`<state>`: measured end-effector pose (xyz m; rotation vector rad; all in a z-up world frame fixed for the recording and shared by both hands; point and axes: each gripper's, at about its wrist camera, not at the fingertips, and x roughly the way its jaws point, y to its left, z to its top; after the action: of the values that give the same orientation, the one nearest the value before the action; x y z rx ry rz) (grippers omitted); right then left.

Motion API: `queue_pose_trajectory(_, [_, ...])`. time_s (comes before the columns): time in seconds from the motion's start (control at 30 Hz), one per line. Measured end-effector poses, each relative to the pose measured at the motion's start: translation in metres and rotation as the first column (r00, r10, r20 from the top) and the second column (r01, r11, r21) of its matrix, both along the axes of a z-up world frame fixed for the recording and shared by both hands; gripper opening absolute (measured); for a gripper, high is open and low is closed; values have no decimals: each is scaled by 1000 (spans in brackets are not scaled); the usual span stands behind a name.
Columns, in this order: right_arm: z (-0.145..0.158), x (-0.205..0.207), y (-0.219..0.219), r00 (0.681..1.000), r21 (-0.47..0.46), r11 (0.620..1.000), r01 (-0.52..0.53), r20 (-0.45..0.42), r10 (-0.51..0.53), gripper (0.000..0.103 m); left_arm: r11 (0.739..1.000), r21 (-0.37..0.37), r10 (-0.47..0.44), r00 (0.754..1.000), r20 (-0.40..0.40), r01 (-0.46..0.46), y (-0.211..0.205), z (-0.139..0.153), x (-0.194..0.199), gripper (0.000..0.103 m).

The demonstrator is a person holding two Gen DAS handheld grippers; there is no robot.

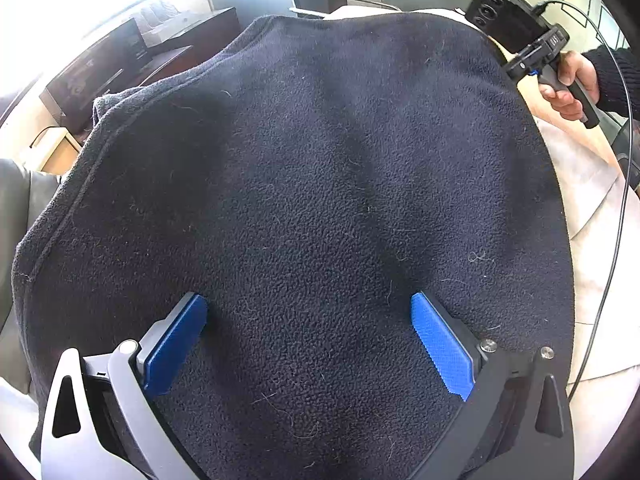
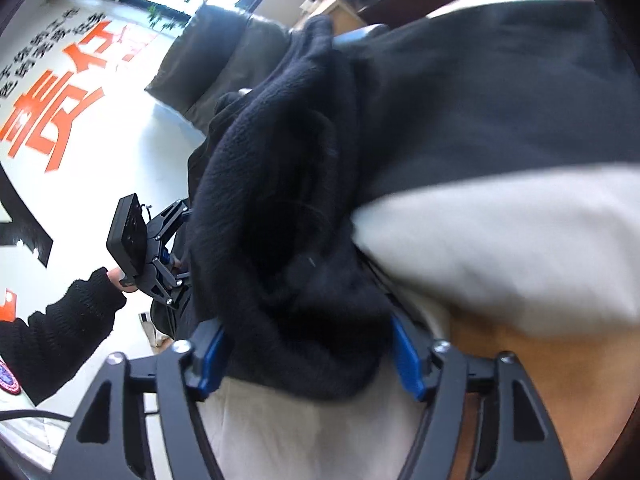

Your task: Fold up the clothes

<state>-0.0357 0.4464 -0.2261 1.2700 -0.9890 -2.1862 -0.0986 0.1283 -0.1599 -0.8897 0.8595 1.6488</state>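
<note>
Fleece garment [image 1: 312, 184], navy, lies spread over a pale cloth-covered table [image 1: 592, 208], the left gripper [image 1: 308, 344] spread wide above it, the right gripper [image 2: 308, 356] straddling a bunched edge, not visibly pinched; a neat fold likely needs a firm, even grip.

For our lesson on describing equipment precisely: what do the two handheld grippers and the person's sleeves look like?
The left gripper has blue textured fingers, one arm of its frame silver, the other black. The right gripper has blue fingers on an all-black frame with silver screws. A thin black cable trails from it. The sleeve is black ribbed knit, with a round patch.
</note>
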Motion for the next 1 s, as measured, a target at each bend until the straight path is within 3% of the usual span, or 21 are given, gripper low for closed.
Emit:
queue_pose_trajectory(0.07, [5, -7, -8, 1000, 33, 999, -24, -11, 24, 73, 1000, 4, 4, 1000, -3, -4, -4, 1, 2, 103])
queue_pose_trajectory(0.1, [9, -9, -12, 999, 47, 998, -35, -20, 36, 60, 1000, 8, 6, 1000, -4, -6, -5, 1, 3, 103])
queue_pose_trajectory(0.17, [21, -5, -17, 997, 72, 996, -55, -46, 58, 45, 1000, 15, 9, 1000, -4, -9, -8, 1, 4, 103])
queue_pose_trajectory(0.3, [46, 2, -25, 995, 68, 996, -65, -71, 70, 35, 999, 30, 15, 1000, -10, -14, -15, 2, 9, 103])
queue_pose_trajectory(0.4, [76, 9, -30, 985, 48, 998, -31, -166, 38, 28, 999, 41, 30, 1000, 2, -30, -19, 4, 13, 103])
queue_pose_trajectory(0.53, [125, 20, -27, 961, 113, 994, -13, -274, 44, 26, 994, 78, 66, 994, 84, -72, -15, 12, 21, 103])
queue_pose_trajectory(0.77, [161, 16, 17, 981, 320, 946, -50, -161, 107, 26, 994, 113, -9, 999, 46, 3, 29, 36, 73, 94])
queue_pose_trajectory(0.9, [169, 11, 10, 981, 393, 915, -85, -128, 146, 26, 982, 188, -13, 999, -30, 18, 32, 60, 53, 95])
queue_pose_trajectory(1.0, [170, 7, 8, 983, 388, 920, -55, -142, 118, 26, 990, 138, -20, 999, -48, 27, 29, 38, 25, 97])
